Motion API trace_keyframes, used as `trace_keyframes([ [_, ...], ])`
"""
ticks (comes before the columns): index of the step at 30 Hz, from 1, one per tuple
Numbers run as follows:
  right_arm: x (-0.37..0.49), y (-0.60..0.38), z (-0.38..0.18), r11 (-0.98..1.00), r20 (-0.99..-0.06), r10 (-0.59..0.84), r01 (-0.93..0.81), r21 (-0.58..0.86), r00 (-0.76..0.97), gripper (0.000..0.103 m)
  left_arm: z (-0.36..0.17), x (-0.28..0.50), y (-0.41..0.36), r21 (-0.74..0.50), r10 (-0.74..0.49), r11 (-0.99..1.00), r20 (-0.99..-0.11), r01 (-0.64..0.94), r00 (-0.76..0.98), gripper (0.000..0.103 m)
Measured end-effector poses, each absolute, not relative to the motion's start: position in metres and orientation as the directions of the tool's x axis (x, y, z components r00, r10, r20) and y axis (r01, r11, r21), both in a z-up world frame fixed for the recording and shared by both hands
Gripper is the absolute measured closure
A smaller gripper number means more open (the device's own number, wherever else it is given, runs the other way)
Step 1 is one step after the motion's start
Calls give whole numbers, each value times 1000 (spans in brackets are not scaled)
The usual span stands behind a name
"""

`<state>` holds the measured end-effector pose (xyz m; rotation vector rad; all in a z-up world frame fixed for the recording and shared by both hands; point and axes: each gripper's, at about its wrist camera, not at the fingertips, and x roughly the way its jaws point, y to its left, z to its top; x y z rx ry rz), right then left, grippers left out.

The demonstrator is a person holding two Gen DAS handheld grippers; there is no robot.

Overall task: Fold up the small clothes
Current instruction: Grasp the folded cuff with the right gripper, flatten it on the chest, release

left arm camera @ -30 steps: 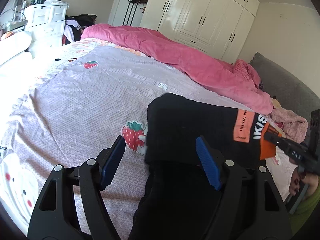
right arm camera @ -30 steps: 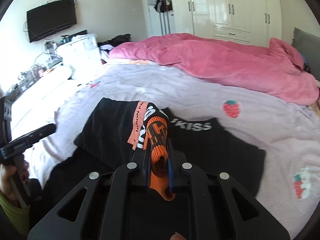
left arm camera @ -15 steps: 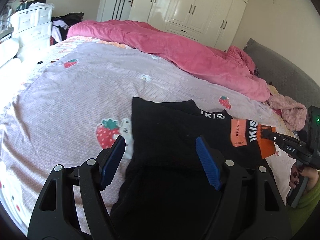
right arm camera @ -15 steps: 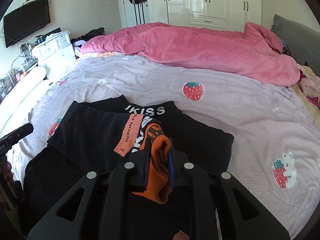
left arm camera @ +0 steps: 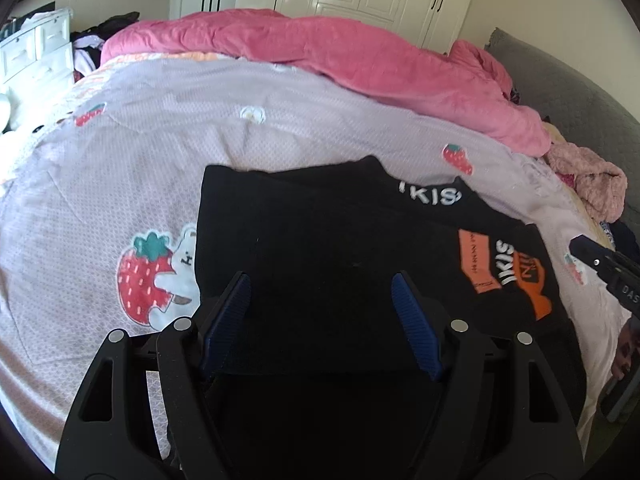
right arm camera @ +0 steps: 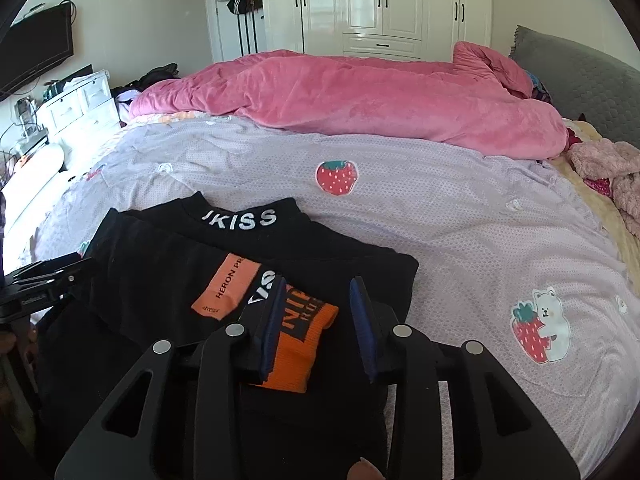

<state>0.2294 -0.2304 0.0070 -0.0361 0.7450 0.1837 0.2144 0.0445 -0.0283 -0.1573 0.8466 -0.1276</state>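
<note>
Black garment [right arm camera: 168, 280] beside pink duvet [right arm camera: 360, 96]

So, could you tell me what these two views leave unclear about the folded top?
- Black top, left wrist view: near hem hidden behind the left gripper and in shadow.
- Orange cuff, right wrist view: end hidden behind the opening right gripper.
- Orange label, left wrist view: print too small.

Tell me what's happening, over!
Right gripper opening, orange cuff between its pads. Left gripper open over the black top. Top folded on the bedspread. Nothing blocking.
</note>
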Motion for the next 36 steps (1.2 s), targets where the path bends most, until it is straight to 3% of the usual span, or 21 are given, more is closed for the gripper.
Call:
trace_keyframes([
  [12, 232, -180, -10, 949, -696, 258, -309, 54, 670, 56, -47, 214, 49, -161, -150, 986, -759, 40, 634, 38],
  [20, 253, -194, -49, 970, -805, 209, -225, 96, 556, 56, -47, 212, 50, -174, -159, 984, -752, 40, 640, 38],
  [28, 245, -196, -46, 967, -786, 233, -224, 124, 573, 55, -46, 205, 55, -179, -156, 983, -745, 32, 649, 38],
  [36, 236, -204, -34, 968, -760, 234, -216, 126, 606, 36, -41, 197, 63, -205, -160, 979, -738, 8, 656, 38],
])
